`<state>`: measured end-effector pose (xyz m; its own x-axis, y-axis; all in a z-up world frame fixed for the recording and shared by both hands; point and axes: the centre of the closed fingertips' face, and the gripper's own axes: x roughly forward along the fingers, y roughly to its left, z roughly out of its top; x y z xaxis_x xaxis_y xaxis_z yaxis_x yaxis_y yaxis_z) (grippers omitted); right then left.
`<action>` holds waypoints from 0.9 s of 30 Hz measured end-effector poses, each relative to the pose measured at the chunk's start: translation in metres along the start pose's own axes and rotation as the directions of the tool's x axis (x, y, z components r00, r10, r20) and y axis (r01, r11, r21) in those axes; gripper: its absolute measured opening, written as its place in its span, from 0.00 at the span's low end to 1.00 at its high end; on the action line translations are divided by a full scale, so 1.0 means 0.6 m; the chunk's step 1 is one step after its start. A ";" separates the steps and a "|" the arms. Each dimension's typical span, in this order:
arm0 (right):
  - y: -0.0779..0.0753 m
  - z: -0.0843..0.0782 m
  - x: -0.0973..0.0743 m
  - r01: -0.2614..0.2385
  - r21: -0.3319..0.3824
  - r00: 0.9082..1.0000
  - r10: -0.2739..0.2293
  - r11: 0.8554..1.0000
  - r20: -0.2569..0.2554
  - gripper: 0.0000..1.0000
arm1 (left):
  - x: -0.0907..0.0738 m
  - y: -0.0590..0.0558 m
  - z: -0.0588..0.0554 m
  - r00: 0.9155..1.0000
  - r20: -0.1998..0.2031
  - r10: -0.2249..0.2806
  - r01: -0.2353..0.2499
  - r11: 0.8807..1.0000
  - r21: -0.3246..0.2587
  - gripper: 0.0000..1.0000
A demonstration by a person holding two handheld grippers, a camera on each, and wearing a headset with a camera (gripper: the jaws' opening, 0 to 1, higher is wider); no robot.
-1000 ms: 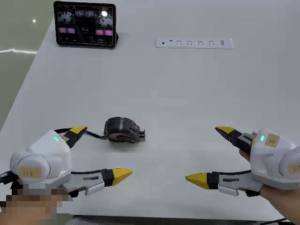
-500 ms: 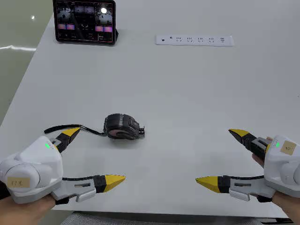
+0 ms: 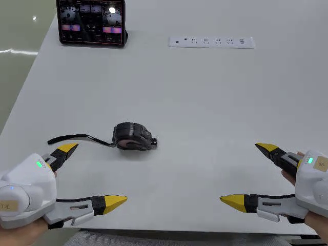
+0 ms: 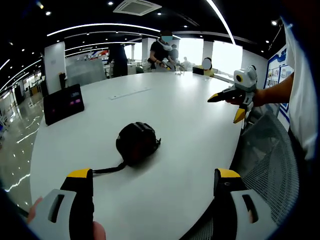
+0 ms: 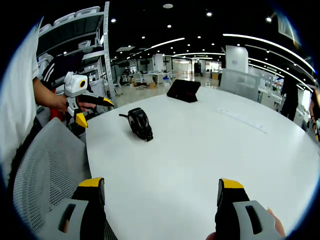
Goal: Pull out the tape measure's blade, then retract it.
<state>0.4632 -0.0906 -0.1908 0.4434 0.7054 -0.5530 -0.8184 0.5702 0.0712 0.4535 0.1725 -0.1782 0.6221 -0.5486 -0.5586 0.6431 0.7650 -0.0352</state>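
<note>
1. Takes up most of the head view: a smooth, matt white table (image 3: 215, 102).
2. Holds the left gripper (image 3: 96, 173) low at the near-left edge, with a hand behind its glossy white shell. Jaws spread wide with nothing between them, black with pointed yellow tips aimed up the table.
3. Mirrors that at the near right with the right gripper (image 3: 245, 173), jaws likewise wide apart and empty (a green light on each shell).
4. Leans at the far-left edge: a dark tablet (image 3: 91, 21), screen lit.
5. Lies flat further right along the far side: a long white power strip (image 3: 211, 42).
6. Sits left of centre, well apart from both grippers: the tape (image 3: 132, 137), a rounded black case on its side.
7. Trails left from the case: a thin black strap (image 3: 72, 137), ending near the left gripper's upper jaw without touching it.
</note>
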 end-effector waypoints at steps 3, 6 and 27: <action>0.000 -0.002 -0.002 -0.001 0.002 1.000 0.001 1.000 -0.002 0.93 | -0.003 -0.006 -0.002 1.000 -0.001 -0.007 0.007 1.000 -0.001 0.99; -0.001 -0.005 -0.003 0.000 0.004 1.000 0.000 1.000 -0.005 0.93 | -0.003 -0.006 -0.006 1.000 -0.011 -0.006 0.006 1.000 0.005 0.99; -0.005 -0.011 -0.008 -0.006 -0.006 1.000 0.006 1.000 -0.026 0.93 | 0.000 -0.003 -0.002 1.000 -0.012 -0.011 0.011 1.000 0.010 0.98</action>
<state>0.4611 -0.0983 -0.1941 0.4290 0.6976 -0.5739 -0.8232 0.5635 0.0695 0.4518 0.1713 -0.1792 0.6093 -0.5530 -0.5683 0.6544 0.7554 -0.0335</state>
